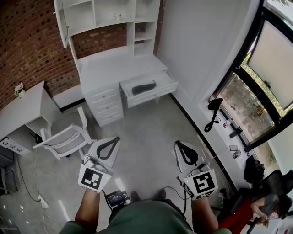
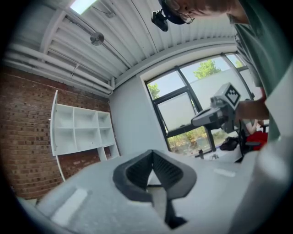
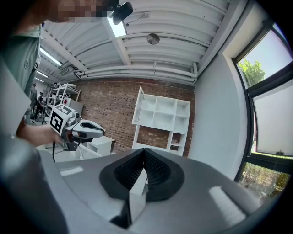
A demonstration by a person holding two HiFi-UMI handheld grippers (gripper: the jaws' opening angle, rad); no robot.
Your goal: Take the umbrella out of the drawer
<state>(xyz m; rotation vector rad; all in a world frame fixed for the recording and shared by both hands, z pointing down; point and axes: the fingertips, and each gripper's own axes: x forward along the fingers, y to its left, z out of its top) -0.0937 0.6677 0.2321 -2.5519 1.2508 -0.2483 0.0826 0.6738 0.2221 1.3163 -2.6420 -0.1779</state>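
1. The grey floor (image 1: 146, 128) lay between me and the desk.
2. A brick wall (image 1: 27, 41) stood behind the desk, and a big window (image 1: 270, 59) was on the right.
3. The white desk (image 1: 110, 68) stood against the brick wall. It had open shelves (image 1: 105, 13) on top.
4. A white chair (image 1: 64, 135) stood on the floor, left of the desk and near my left side.
5. The drawer (image 1: 154, 97) under the desk top was pulled out. It was on the right side of the desk.
6. My left gripper (image 1: 117, 138) was held out low over the floor, well apart from the drawer. Its fingers were shut tight, tip to tip, with nothing between them.
7. My right gripper (image 1: 177, 143) was held out beside it, also well apart from the drawer. Its fingers were shut tight too, and they held nothing.
8. The black umbrella (image 1: 143, 87) lay flat inside the open drawer. It was folded up. Neither of my grippers touched it.
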